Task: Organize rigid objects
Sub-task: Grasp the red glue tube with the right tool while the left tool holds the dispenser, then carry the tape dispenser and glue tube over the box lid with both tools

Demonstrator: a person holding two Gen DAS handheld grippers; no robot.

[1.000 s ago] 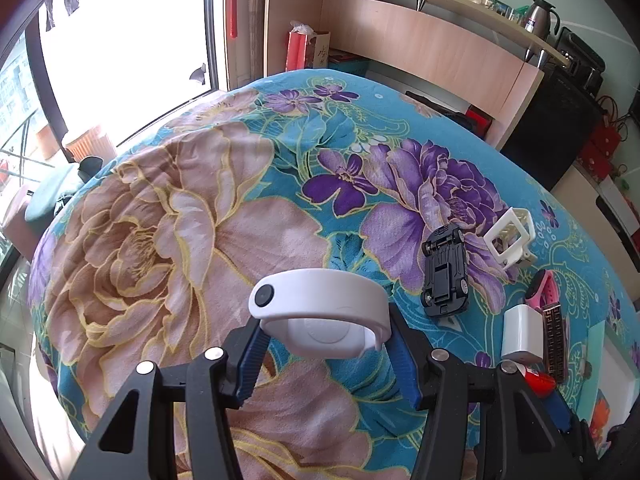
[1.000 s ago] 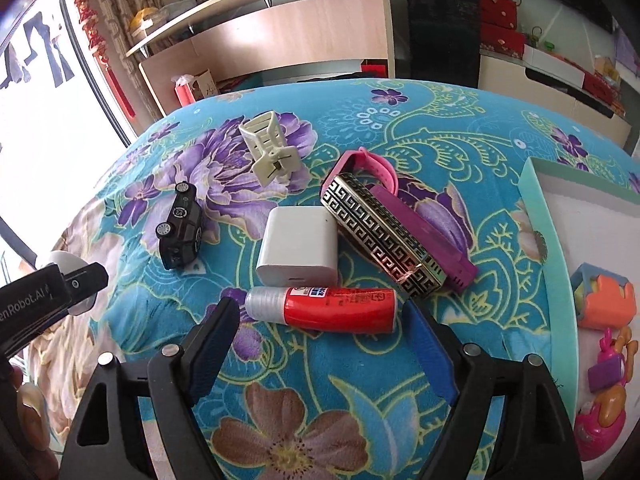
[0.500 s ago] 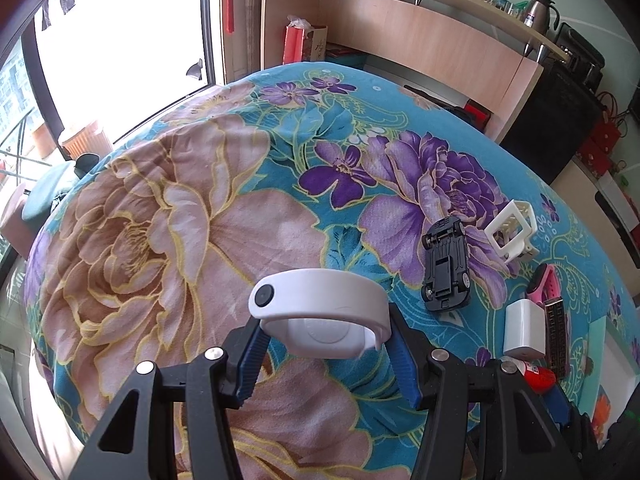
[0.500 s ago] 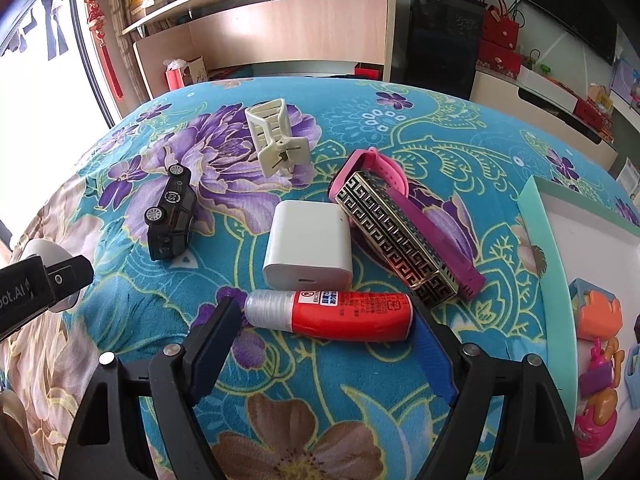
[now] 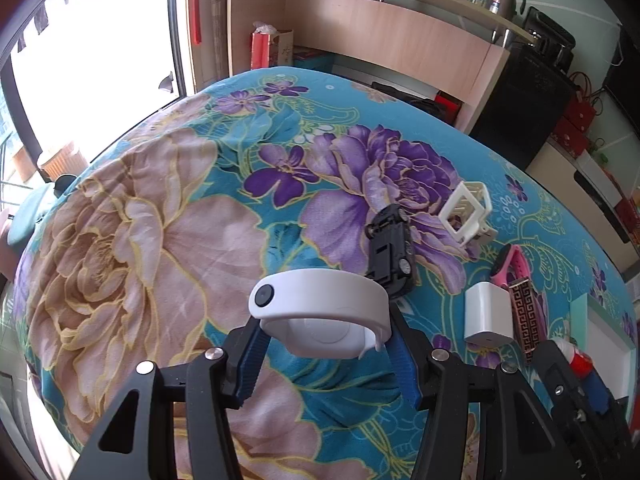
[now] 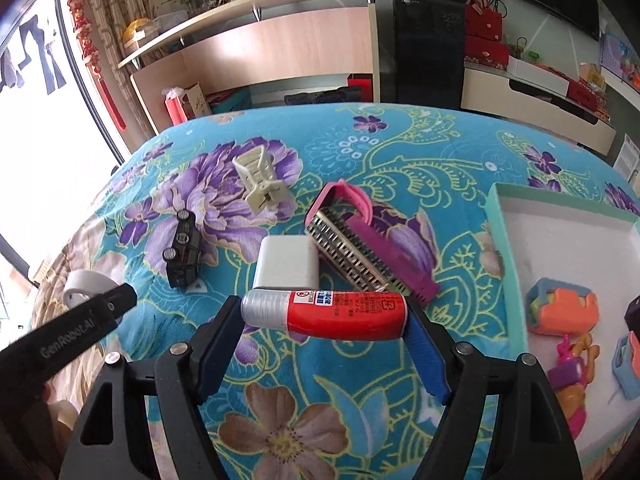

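Right wrist view: right gripper (image 6: 324, 320) clamped end-to-end on a red glue tube (image 6: 332, 314), lifted off the floral cloth (image 6: 280, 420); label carries red-on-white Japanese print, too small to read. Past the tips: white charger block (image 6: 287, 261), patterned metal case (image 6: 352, 254) on a purple bar, pink strap behind partly hidden. Right of the tongs, teal tray (image 6: 505, 280) with toys, cut off by the frame. Left, "GenRobot.AI" on the other tool's finger. Left wrist view: left gripper (image 5: 324, 344) clenched on a white wristband (image 5: 320, 294); beyond it a black toy car (image 5: 390, 252), probably belly-up, and cream clip (image 5: 466, 214).
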